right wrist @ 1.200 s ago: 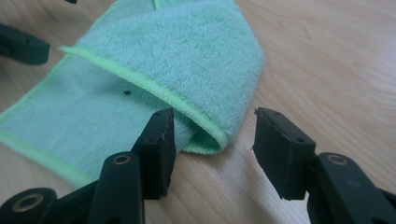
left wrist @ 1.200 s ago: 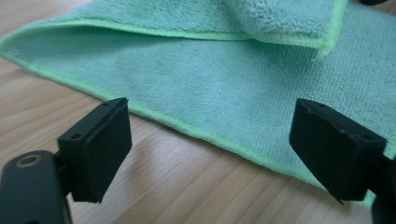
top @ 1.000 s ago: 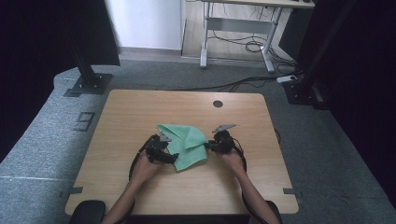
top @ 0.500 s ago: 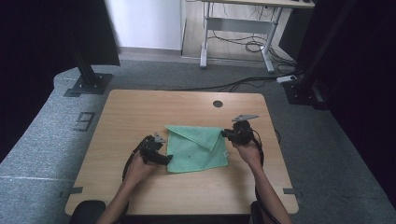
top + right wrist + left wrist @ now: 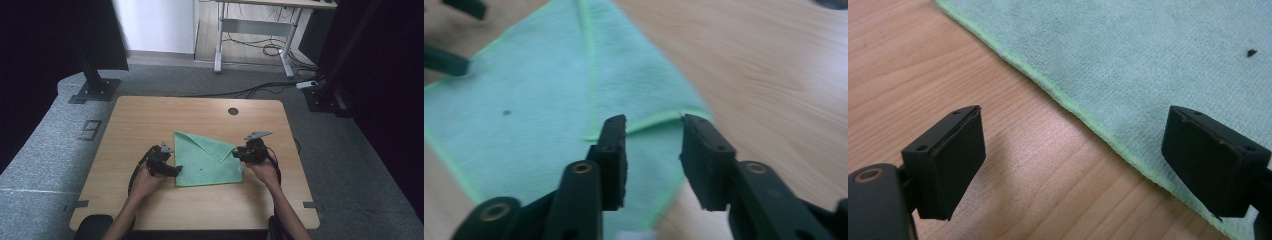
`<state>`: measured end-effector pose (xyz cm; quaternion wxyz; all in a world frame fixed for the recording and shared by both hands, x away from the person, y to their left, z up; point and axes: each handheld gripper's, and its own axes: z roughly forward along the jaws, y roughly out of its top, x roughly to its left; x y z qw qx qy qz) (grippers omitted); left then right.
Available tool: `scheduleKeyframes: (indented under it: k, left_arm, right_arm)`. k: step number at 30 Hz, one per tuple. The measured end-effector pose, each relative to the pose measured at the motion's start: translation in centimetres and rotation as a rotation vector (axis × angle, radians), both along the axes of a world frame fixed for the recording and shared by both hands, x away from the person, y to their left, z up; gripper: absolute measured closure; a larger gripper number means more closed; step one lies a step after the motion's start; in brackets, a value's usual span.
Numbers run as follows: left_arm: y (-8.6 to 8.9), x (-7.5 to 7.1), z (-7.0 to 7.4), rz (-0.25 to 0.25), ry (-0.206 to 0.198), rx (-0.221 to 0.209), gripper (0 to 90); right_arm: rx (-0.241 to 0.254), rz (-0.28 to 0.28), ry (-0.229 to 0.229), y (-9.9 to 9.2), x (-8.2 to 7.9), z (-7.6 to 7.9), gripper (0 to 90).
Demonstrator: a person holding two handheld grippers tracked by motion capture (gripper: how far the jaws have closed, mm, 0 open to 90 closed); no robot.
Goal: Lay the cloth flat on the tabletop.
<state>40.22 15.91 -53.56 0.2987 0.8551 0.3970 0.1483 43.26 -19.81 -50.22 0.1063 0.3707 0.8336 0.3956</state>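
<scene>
My left gripper (image 5: pixel 172 169) stands at the near left edge of the green cloth (image 5: pixel 207 161), its jaws wide apart, one over the wooden table (image 5: pixel 150 120) and one over the cloth, holding nothing. My right gripper (image 5: pixel 239 154) is at the cloth's right corner; its jaws have just been opening and grip nothing. The cloth lies flat in the table's middle, its far corner folded over.

A recording bay in a lab or office.

A small light-wood table with rounded corners and a cable hole (image 5: pixel 233 111) stands on grey carpet marked with tape (image 5: pixel 90 130); black stand posts on bolted foot plates (image 5: pixel 92 90) flank it, dark curtains (image 5: pixel 385 65) hang alongside, and behind it loose black cables (image 5: pixel 267 50) lie under a metal-legged desk (image 5: pixel 255 37).
</scene>
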Motion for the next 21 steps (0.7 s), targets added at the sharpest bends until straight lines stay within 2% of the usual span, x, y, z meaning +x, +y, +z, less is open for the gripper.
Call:
scheduleKeyframes:
  k: [2,4,8,15,16,18,21]
  left_arm:
    - [0.0,-0.2,0.0,-0.002,-0.002,0.0,10.2]
    - [0.2,-0.5,0.2,-0.006,-0.004,-0.02,10.2]
    - [0.4,-1.3,0.5,-0.018,-0.005,-0.044,10.2]
    - [0.4,-1.9,-0.3,-0.026,0.002,-0.002,10.2]
    - [0.4,-1.8,-0.5,-0.025,0.006,-0.002,9.5]
    - [0.6,-1.7,-0.6,-0.02,0.014,-0.014,9.6]
    - [0.8,-1.6,-0.6,-0.008,0.018,-0.021,9.6]
  right_arm:
    - [-0.005,0.04,0.007,1.2,-0.2,-0.4,67.4]
    - [-0.016,0.077,0.006,2.5,-0.3,-1.0,67.6]
    - [-0.041,0.099,0.004,4.2,-0.1,-1.7,64.9]
    - [-0.077,0.094,0.01,5.1,0.6,-2.9,64.7]
    - [-0.11,0.097,0.004,5.4,0.5,-3.5,68.2]
    - [-0.114,0.093,-0.018,5.4,0.3,-3.7,72.5]
    - [-0.121,0.084,-0.021,5.4,0.2,-3.6,85.9]
